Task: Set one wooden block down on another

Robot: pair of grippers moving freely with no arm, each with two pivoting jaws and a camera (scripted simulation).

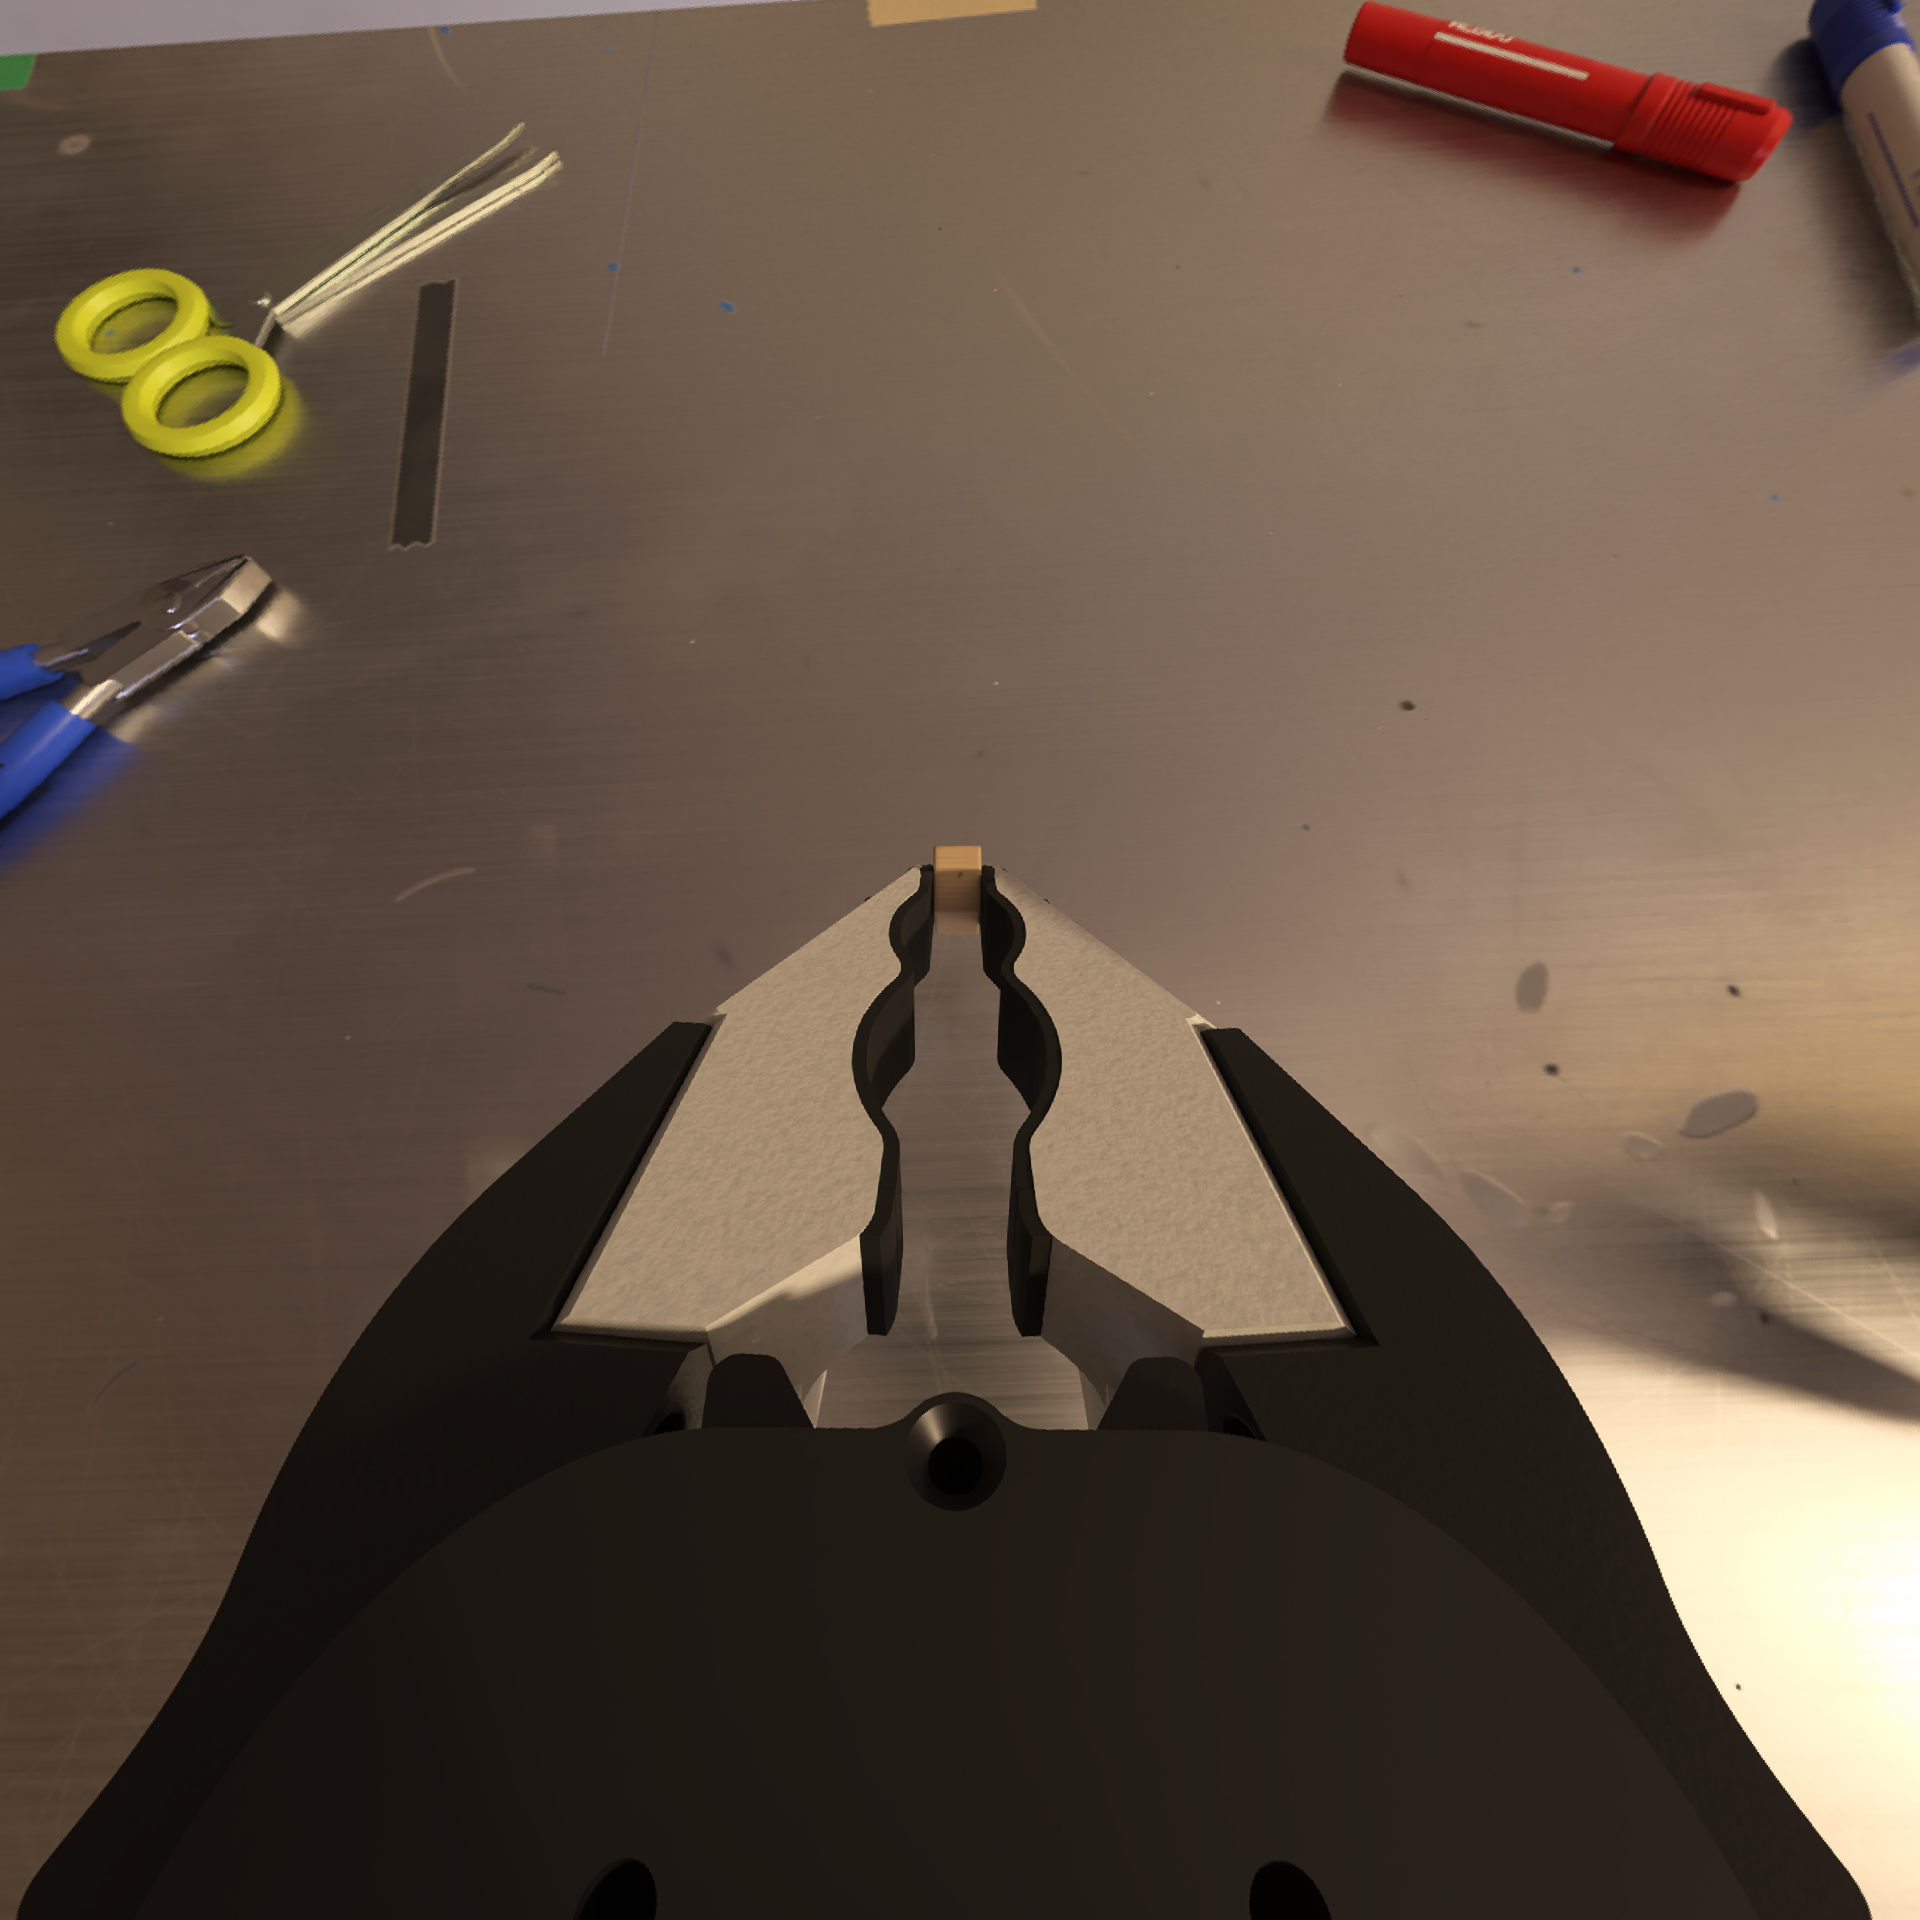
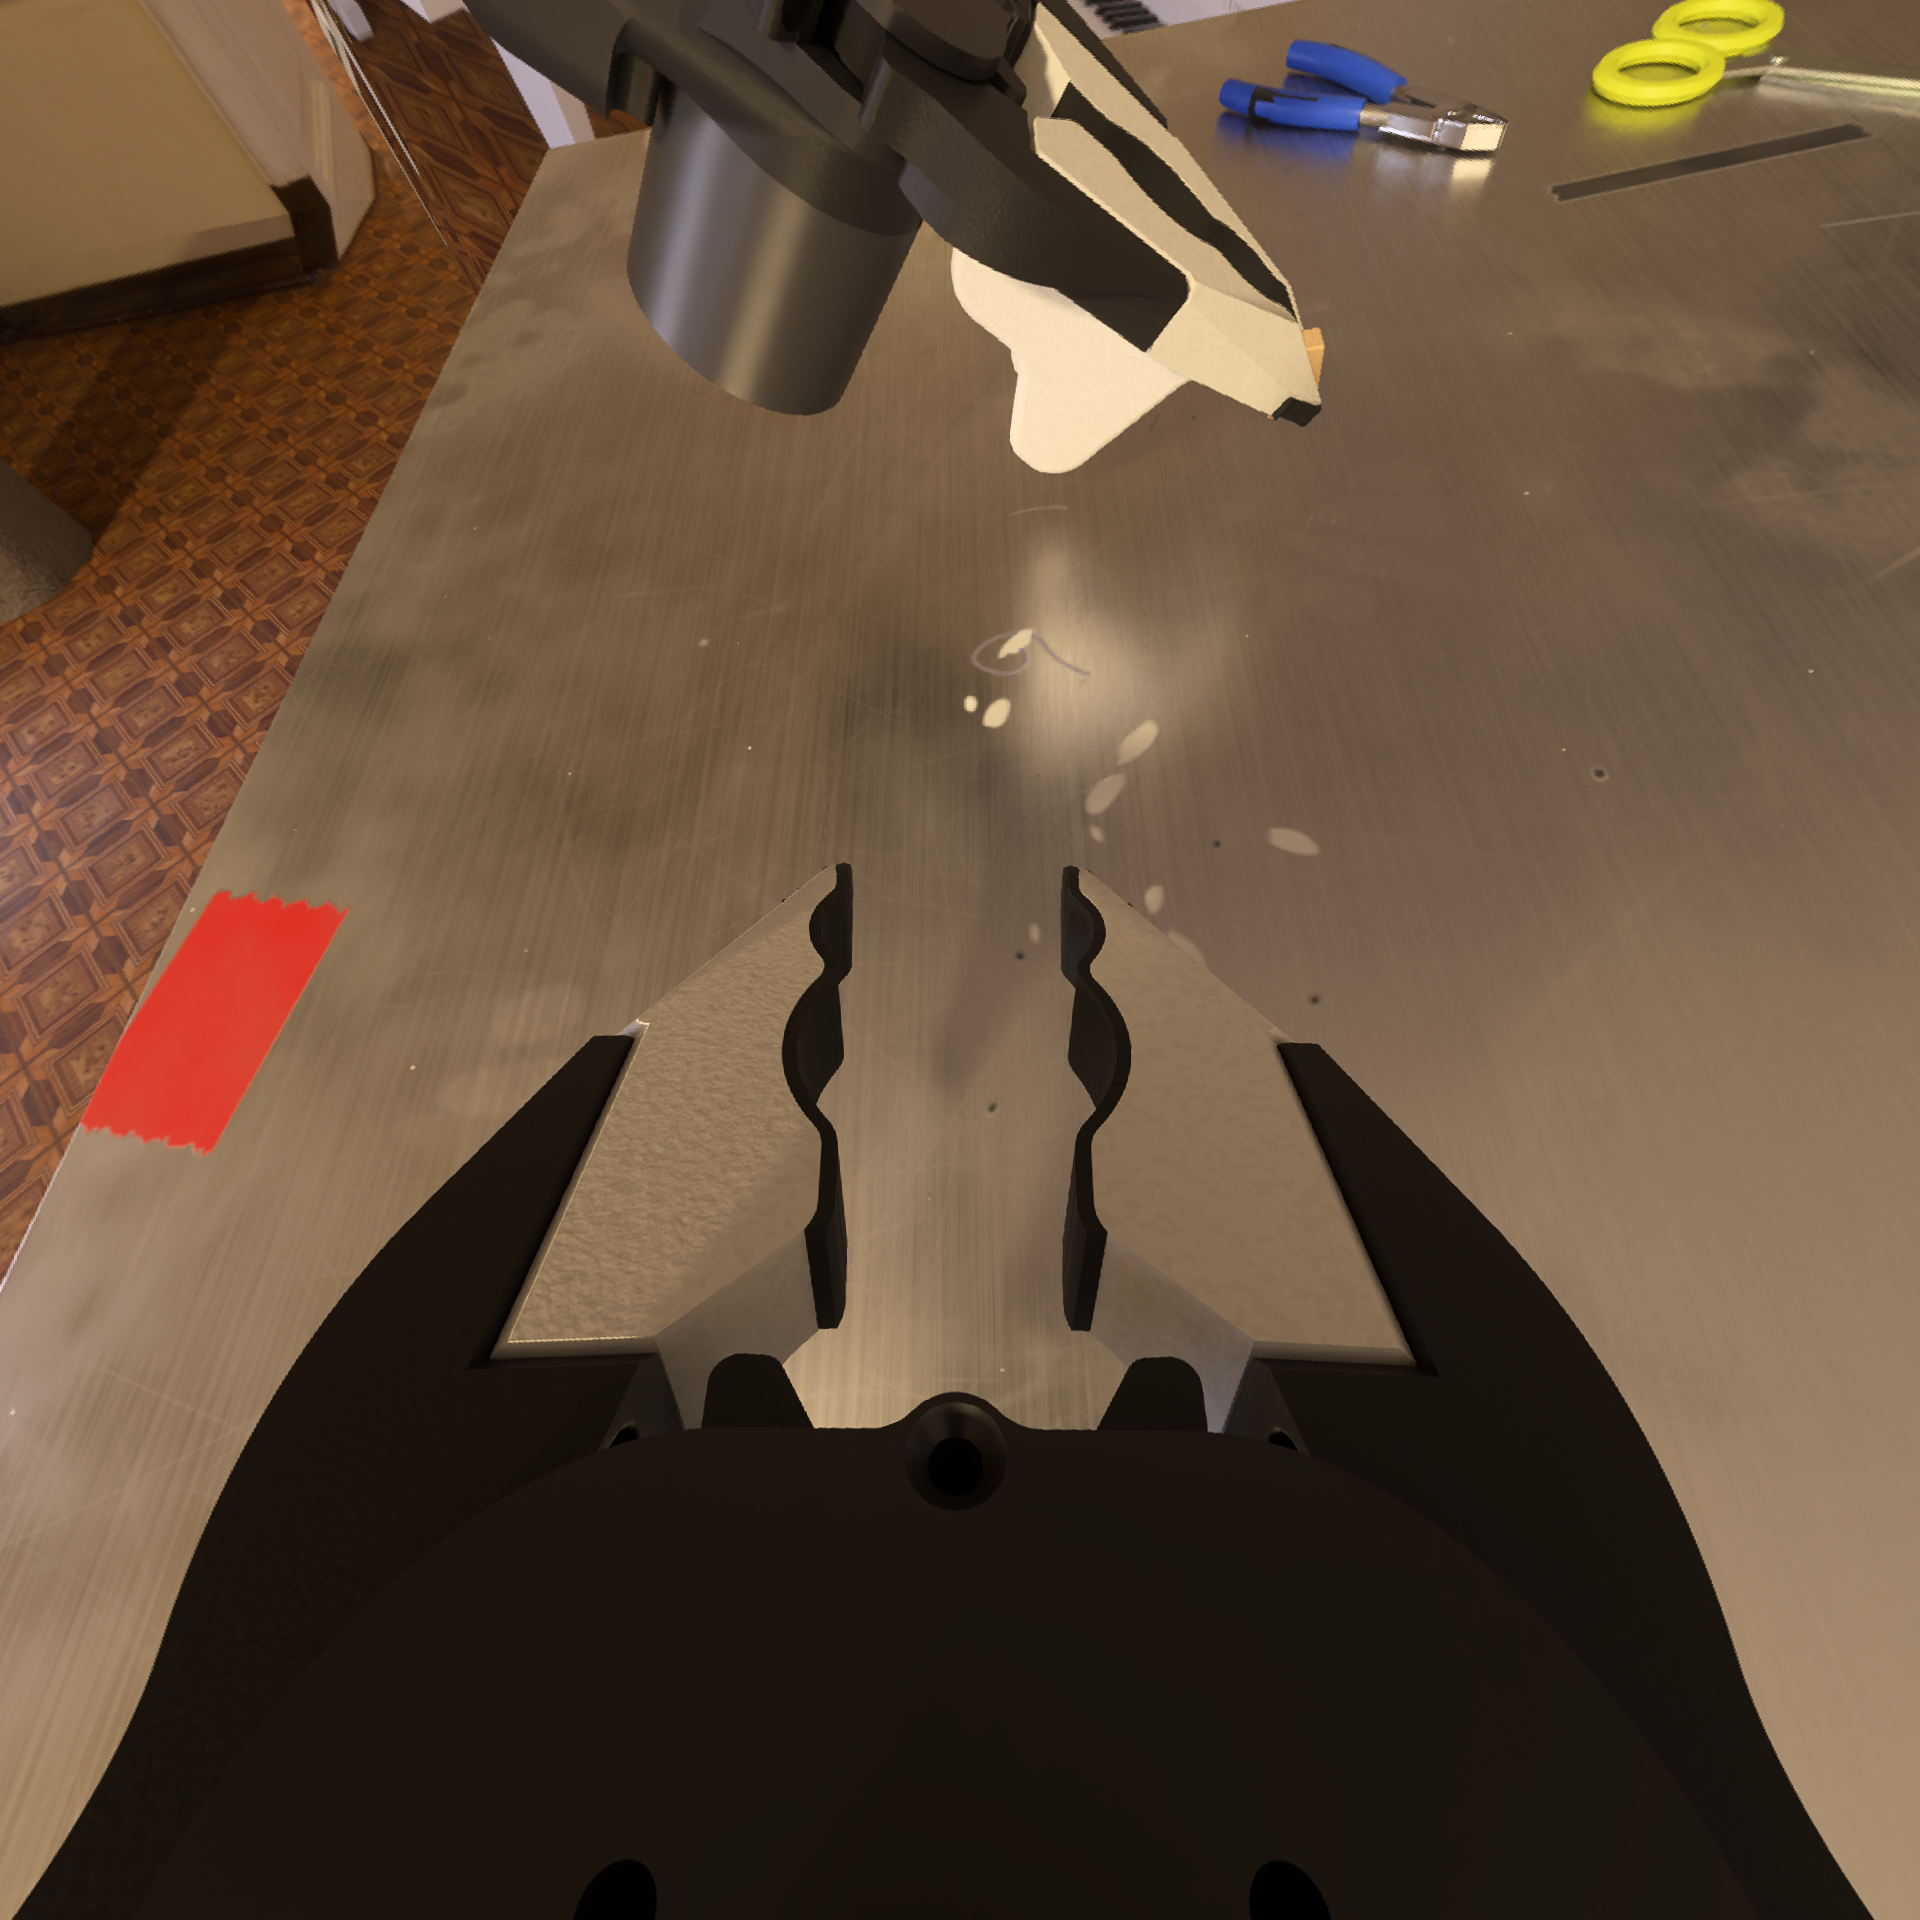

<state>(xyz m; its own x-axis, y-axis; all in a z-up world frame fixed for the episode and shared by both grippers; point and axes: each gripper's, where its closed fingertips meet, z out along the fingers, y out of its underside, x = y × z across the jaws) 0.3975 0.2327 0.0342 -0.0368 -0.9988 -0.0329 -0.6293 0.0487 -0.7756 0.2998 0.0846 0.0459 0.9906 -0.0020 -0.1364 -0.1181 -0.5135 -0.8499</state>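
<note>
While the left gripper [image 1: 957, 883] pinches a wooden block [image 1: 957, 871], only the right wrist view shows red tape [image 2: 213, 1023].

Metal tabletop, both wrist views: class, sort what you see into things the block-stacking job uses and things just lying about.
Belonging to the job:
- small pale wooden block, pinched at the left gripper tips
- right gripper, open, holding nothing

Just lying about:
- yellow-handled scissors
- blue-handled pliers
- red marker pen
- blue-capped marker
- red tape patch

No second block shows.
</note>
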